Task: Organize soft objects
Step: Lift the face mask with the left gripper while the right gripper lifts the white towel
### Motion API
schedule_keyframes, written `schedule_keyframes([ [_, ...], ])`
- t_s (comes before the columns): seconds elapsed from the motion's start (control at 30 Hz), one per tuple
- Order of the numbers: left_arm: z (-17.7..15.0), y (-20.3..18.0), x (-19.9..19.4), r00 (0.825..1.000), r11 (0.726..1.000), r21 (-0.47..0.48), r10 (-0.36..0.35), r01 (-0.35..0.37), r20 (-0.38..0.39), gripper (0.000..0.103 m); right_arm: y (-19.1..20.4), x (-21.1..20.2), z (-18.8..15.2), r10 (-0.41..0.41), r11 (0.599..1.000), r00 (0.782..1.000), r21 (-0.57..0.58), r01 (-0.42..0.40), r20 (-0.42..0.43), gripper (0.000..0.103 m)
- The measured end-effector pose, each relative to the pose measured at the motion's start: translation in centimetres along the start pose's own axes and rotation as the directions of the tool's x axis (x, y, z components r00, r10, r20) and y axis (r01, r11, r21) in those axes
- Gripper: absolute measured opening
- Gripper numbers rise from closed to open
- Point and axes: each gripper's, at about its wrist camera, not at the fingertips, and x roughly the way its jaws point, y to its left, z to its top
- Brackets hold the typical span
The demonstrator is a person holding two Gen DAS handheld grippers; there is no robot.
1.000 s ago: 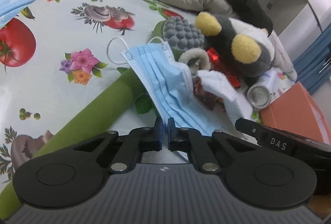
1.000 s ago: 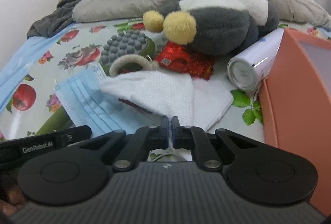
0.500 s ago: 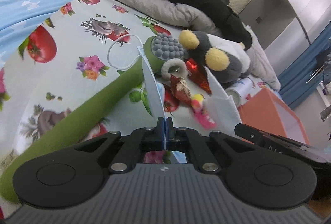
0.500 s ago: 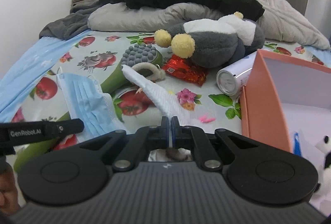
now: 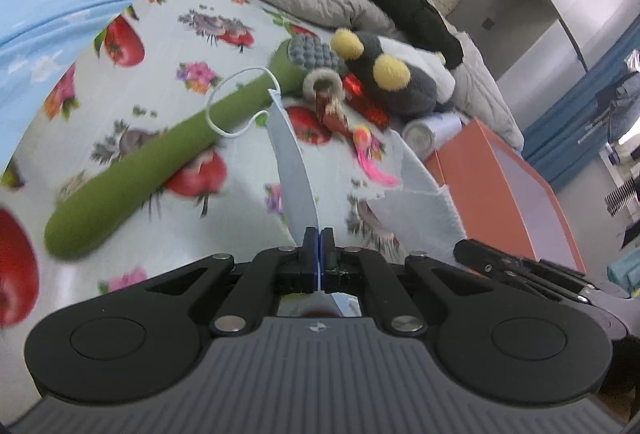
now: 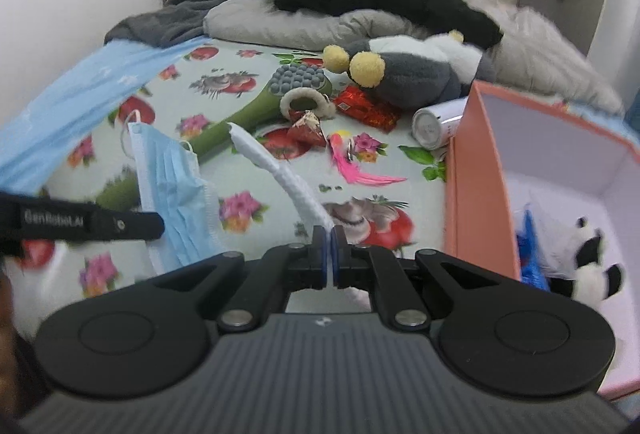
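The left hand-held gripper (image 5: pixel 319 238) is clamped on the edge of a pleated blue face mask (image 6: pixel 172 189), lifted clear of the bed (image 5: pixel 132 101). The right hand-held gripper (image 6: pixel 328 236) is clamped on a knobbly white cloth (image 6: pixel 280 173), likewise raised. Below them lies a fruit-and-flower printed sheet. A rigid orange box (image 6: pixel 476 173) stands just right, holding a plush panda (image 6: pixel 588 254).
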Motion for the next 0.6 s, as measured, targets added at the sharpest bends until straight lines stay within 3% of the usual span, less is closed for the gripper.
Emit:
schedule_keyframes([
  [0.33, -4.1, 1.4, -2.4, 0.992, 0.996, 0.031, 0.089, -0.087, -0.086, 0.001, 0.0, -2.3, -5.8, 0.037, 0.997, 0.996, 0.064, -0.032, -0.082, 0.006],
  [0.6, -4.0, 2.7, -1.6, 0.975, 0.984, 0.059, 0.176, -0.169, -0.136, 0.001, 0.2, -1.9, -7.3, 0.133, 0.983, 0.985, 0.141, -0.117, -0.109, 0.007],
])
